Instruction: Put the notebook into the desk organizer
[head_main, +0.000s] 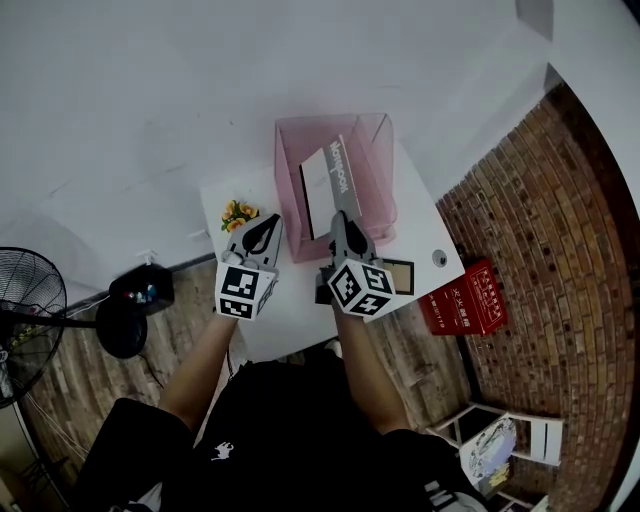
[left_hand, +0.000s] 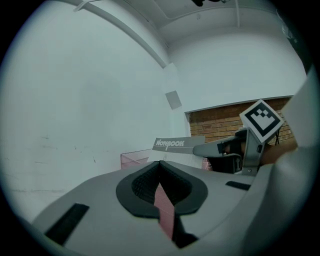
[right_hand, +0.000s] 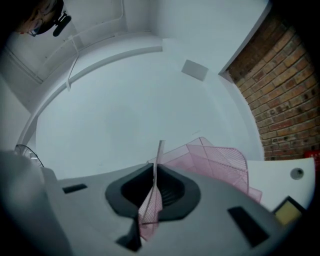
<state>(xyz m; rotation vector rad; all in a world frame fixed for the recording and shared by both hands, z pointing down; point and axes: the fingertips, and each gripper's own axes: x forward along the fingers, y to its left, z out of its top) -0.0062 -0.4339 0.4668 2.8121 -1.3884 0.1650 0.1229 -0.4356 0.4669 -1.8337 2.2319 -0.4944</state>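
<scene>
A pink mesh desk organizer (head_main: 372, 135) stands at the back of the small white table (head_main: 425, 235). The notebook (head_main: 338, 180), white with a grey printed spine, stands on edge within the organizer's walls. My right gripper (head_main: 339, 216) is shut on the notebook's near edge. In the right gripper view, that thin edge (right_hand: 159, 152) rises from between the jaws, with the organizer (right_hand: 222, 160) behind it. My left gripper (head_main: 268, 224) hovers left of the organizer, shut and empty. The left gripper view shows the notebook (left_hand: 172, 144) and the right gripper (left_hand: 215, 149) ahead.
A small pot of yellow flowers (head_main: 238, 214) sits just left of my left gripper. A tan pad (head_main: 398, 275) and a small round object (head_main: 440, 258) lie on the table's right part. On the floor are a red box (head_main: 465, 298) and a fan (head_main: 25, 320); a brick wall (head_main: 560, 250) runs along the right.
</scene>
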